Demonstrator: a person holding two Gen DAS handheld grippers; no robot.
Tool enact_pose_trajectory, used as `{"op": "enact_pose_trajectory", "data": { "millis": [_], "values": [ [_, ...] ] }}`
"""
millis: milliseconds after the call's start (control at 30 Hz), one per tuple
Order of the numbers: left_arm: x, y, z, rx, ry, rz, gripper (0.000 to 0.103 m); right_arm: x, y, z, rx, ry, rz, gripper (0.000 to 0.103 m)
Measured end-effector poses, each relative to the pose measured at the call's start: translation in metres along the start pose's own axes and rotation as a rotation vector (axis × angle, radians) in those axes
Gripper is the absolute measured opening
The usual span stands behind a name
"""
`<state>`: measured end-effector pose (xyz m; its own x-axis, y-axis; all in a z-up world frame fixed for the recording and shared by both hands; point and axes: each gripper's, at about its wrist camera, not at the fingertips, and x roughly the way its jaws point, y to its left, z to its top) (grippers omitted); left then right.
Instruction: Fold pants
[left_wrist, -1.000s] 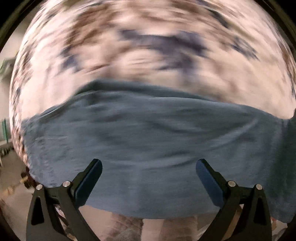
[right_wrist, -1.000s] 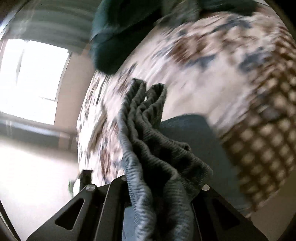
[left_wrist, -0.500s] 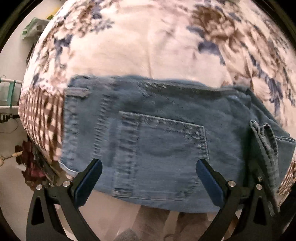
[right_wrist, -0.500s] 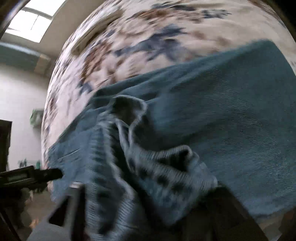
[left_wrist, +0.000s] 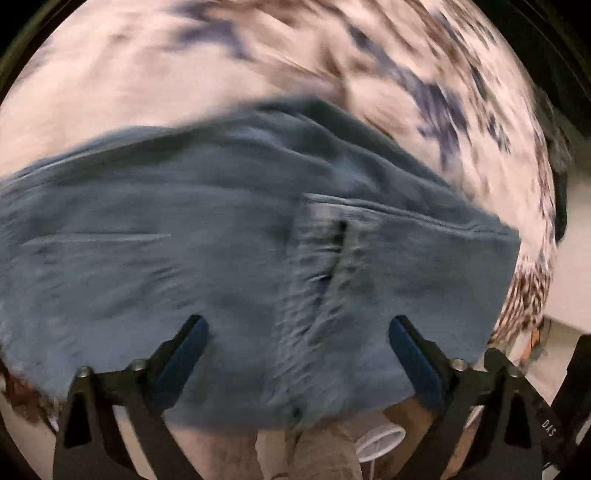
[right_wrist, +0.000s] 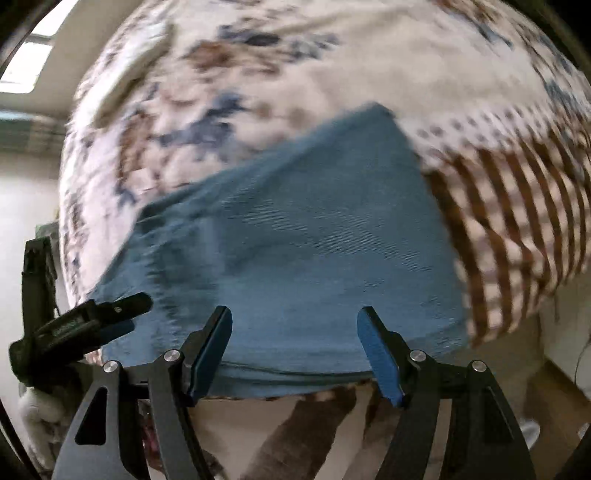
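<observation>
Left wrist view: left gripper (left_wrist: 297, 332) sits at the bottom of the frame, jaws spread wide, nothing between them. The pants (left_wrist: 258, 258), blue denim, fill the middle band of the frame, directly ahead of and under the fingertips. They lie on a floral bedspread (left_wrist: 184, 66) that takes the whole upper half. Long axis of the folded denim runs left to right across the frame, roughly square to the gripper's pointing direction. A pocket or fly seam shows right of centre. The near edge of the denim passes just below the fingertips at lower centre. Heavy motion blur, so contact with the cloth cannot be told.

Right wrist view: right gripper (right_wrist: 293, 325) at bottom centre, jaws also apart, holding nothing. The pants (right_wrist: 303, 251) lie straight ahead, from the lower middle up to a corner at upper centre right. Their near folded edge runs left to right just behind the fingertips; the checked border of the bedspread (right_wrist: 517, 221) is on the right. The left gripper (right_wrist: 74, 328) pokes in at lower left, at the denim's left edge.

Judgement: both tools sit at the near edge, left one at the left end, right one nearer the middle. The next fold probably needs both to pinch that near edge, then carry it away across the short axis.
</observation>
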<state>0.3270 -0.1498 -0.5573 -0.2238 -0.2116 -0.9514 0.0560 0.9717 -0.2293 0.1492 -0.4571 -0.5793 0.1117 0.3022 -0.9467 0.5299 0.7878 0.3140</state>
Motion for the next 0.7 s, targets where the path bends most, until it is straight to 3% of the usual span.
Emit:
{"op": "enact_pose_trajectory", "data": {
  "millis": [33, 100, 133, 167, 200, 300, 433, 567, 633, 700],
  "values": [
    [0.009, -0.003, 0.003, 0.024, -0.008, 0.034, 0.065, 0.003, -0.006, 0.001, 0.01, 0.009, -0.021, 0.073],
    [0.015, -0.018, 0.001, 0.094, -0.074, 0.11, 0.034, 0.008, -0.017, 0.0, 0.019, 0.026, -0.059, 0.073],
    [0.013, -0.022, -0.004, 0.126, -0.107, 0.125, 0.03, 0.011, -0.021, 0.001, 0.019, 0.032, -0.074, 0.073],
    [0.01, -0.024, -0.008, 0.137, -0.129, 0.133, 0.017, 0.013, -0.025, -0.001, 0.024, 0.039, -0.088, 0.073],
    [0.003, -0.024, -0.015, 0.147, -0.156, 0.125, 0.014, 0.018, -0.027, -0.002, 0.031, 0.049, -0.084, 0.073],
    [-0.008, -0.008, -0.033, 0.118, -0.177, 0.139, 0.008, 0.023, -0.032, -0.008, 0.047, 0.077, -0.083, 0.073],
    [-0.002, 0.016, -0.039, 0.044, -0.147, 0.152, 0.007, 0.031, -0.031, -0.012, 0.032, 0.099, -0.076, 0.073],
    [-0.006, 0.038, -0.037, -0.11, -0.117, 0.02, 0.01, 0.037, -0.017, -0.009, 0.0, 0.116, -0.055, 0.073],
    [-0.016, 0.047, -0.042, -0.173, -0.141, -0.039, 0.018, 0.036, -0.003, -0.008, -0.031, 0.108, -0.054, 0.073],
    [-0.025, 0.055, -0.048, -0.189, -0.175, -0.042, 0.027, 0.038, 0.022, -0.009, -0.109, 0.096, -0.052, 0.072]
  ]
}}
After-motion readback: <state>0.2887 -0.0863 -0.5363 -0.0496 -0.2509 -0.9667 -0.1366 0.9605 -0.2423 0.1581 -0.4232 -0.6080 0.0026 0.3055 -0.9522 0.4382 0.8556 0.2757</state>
